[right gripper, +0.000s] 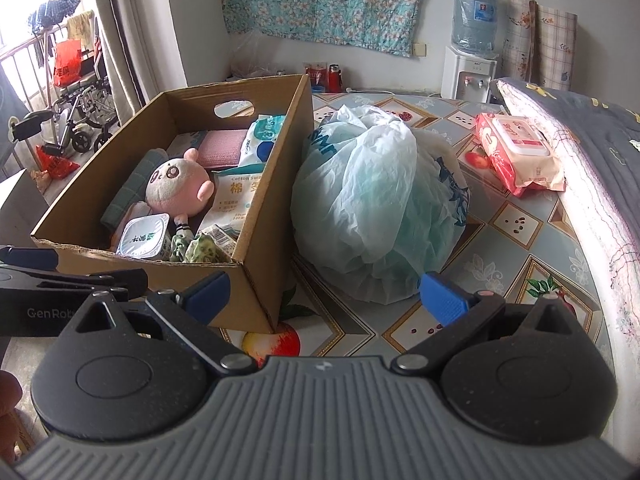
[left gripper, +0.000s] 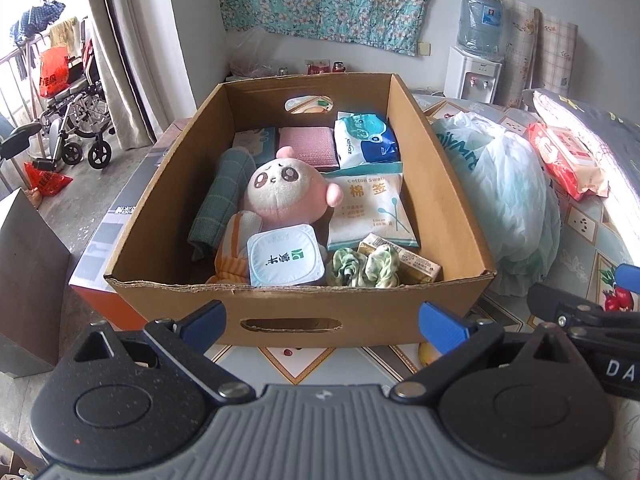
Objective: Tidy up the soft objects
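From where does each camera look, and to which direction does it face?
Left wrist: on the left gripper, open, facing the cardboard box head-on; the right gripper shows at right.
Right wrist: on the right gripper, open, facing the plastic bag; the left gripper shows at left.
Shared: box, plush toy, bag, wet wipes pack.

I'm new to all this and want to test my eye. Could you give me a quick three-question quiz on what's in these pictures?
1. True or false: the pink plush toy lies inside the cardboard box.
2. What sits on the table right beside the box? A) plastic bag B) kettle C) shoe
3. Fill in: both the left gripper and right gripper have their fingers ____.

Key: 1 true. 2 A, the plastic bag. 3 open, holding nothing.
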Tool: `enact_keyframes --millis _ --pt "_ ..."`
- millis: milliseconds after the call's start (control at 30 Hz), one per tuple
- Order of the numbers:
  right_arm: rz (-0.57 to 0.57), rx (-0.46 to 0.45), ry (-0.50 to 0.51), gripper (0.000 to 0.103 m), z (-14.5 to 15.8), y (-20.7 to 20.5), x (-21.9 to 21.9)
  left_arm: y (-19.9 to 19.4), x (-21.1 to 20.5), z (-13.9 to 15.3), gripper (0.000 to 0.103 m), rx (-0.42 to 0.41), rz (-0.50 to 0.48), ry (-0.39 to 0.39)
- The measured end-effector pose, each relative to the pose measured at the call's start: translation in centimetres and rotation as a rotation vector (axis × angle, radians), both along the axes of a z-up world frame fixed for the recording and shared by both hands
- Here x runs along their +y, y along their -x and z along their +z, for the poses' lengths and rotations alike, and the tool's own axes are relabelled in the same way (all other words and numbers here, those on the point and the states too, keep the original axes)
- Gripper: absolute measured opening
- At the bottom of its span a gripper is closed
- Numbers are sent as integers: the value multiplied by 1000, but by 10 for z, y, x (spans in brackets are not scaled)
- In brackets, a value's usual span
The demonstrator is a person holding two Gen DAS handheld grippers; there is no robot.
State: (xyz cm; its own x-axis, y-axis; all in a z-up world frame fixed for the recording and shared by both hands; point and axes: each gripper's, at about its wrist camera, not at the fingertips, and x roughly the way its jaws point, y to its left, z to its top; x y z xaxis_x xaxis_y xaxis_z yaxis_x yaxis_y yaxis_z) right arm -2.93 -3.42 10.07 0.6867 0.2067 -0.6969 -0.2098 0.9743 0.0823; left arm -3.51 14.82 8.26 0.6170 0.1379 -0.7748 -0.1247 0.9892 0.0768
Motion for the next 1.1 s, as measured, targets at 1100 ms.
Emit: enact_keyframes --millis 1100 --pt "34 32 26 102 -10 -9 21 2 17 -8 102 30 50 -2"
